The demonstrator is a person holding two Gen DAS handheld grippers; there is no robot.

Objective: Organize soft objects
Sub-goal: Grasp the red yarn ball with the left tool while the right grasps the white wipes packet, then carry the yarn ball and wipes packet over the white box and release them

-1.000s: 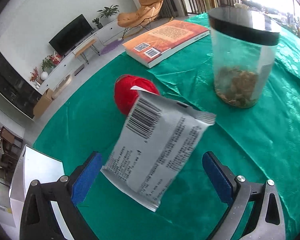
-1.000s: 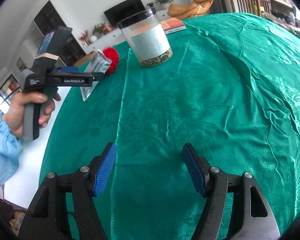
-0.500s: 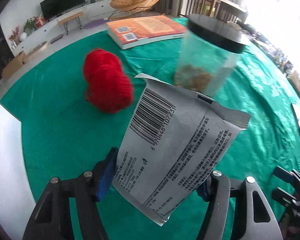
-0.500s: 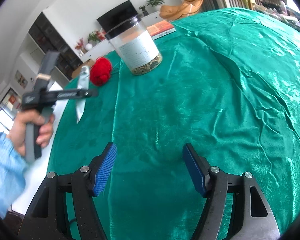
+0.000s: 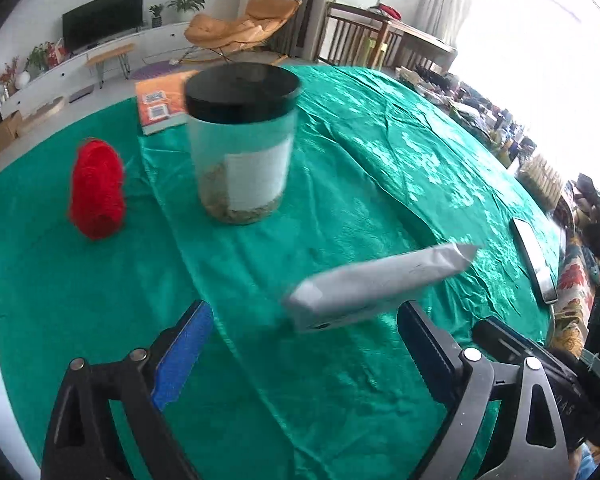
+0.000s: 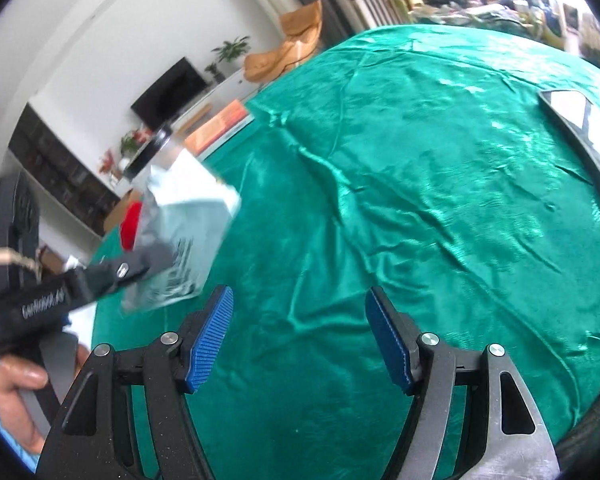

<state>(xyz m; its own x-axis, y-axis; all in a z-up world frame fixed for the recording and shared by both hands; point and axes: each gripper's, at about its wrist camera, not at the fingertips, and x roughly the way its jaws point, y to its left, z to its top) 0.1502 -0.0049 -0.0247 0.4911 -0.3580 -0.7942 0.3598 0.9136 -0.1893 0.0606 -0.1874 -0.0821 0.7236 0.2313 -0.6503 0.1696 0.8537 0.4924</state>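
My left gripper (image 5: 304,354), clenched on the silver packet (image 5: 376,286) half a second ago, is opening and lets it drop right of the jar (image 5: 242,142), while my right gripper (image 6: 300,338) gapes empty.

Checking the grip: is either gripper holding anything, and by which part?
Nothing is gripped: the left gripper is opening, silver packet loose at its jaws; right gripper empty.
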